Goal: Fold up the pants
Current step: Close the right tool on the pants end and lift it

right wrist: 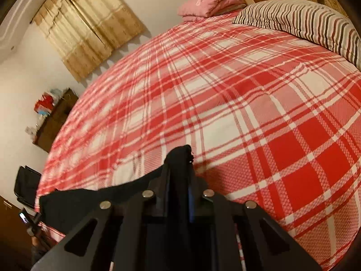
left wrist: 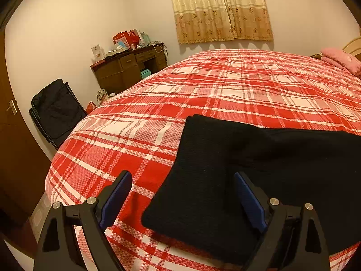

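**One pair of black pants on the big red bed**

One pair of black pants lies flat on the red and white checked blanket, near the edge of the bed closest to the cameras; one end of the pants sits between the two blue pads of the left gripper, but the pads stand wide apart and pinch nothing; the right pad hangs over the black cloth and the left pad hangs over the blanket.

The right gripper is squeezed tight on a bunch of the pants; a little black tuft pokes out past its tips, and the rest of the cloth droops away to the left.

Farther up the bed there is a folded pink blanket and a striped pillow; they are well away from the pants. Past the bed stands a brown desk piled with boxes and red bags; a black folding chair leans near a door; yellow curtains hang on the wall.
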`<act>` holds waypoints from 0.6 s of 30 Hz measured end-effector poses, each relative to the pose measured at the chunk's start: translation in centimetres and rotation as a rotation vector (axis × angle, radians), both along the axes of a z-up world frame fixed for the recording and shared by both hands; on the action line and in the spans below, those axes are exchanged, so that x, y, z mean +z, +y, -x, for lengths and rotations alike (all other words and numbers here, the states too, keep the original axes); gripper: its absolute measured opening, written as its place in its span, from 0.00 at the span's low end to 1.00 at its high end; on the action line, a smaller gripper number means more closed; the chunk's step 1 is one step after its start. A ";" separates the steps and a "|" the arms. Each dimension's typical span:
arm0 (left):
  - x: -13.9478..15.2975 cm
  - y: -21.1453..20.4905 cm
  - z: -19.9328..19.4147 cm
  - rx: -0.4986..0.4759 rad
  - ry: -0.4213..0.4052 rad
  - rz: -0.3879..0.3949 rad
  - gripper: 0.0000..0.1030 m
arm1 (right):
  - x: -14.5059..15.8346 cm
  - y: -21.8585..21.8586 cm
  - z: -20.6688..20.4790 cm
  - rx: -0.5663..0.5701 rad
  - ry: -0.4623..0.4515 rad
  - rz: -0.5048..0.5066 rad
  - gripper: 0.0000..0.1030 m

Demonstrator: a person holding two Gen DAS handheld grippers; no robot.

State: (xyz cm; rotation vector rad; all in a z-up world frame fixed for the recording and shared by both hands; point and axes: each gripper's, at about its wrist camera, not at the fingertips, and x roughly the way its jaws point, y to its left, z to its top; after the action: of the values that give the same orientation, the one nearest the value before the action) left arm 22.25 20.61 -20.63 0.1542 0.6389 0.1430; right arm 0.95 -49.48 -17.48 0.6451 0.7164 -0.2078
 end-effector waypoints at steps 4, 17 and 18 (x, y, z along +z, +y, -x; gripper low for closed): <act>-0.1 0.0 0.1 -0.001 -0.001 0.000 0.89 | 1.4 1.1 0.0 -0.012 -0.014 0.007 0.15; -0.9 0.3 0.5 -0.014 -0.035 0.047 0.89 | 5.3 8.0 -1.6 0.035 -0.108 -0.101 0.15; -1.0 0.3 0.5 -0.015 -0.038 0.052 0.89 | 5.5 8.8 -2.0 0.043 -0.114 -0.097 0.15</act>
State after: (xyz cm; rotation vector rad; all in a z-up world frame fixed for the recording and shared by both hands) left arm 21.75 20.92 -21.58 0.1060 0.6028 0.1145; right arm 2.91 -40.71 -11.95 0.7280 0.6330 -0.0964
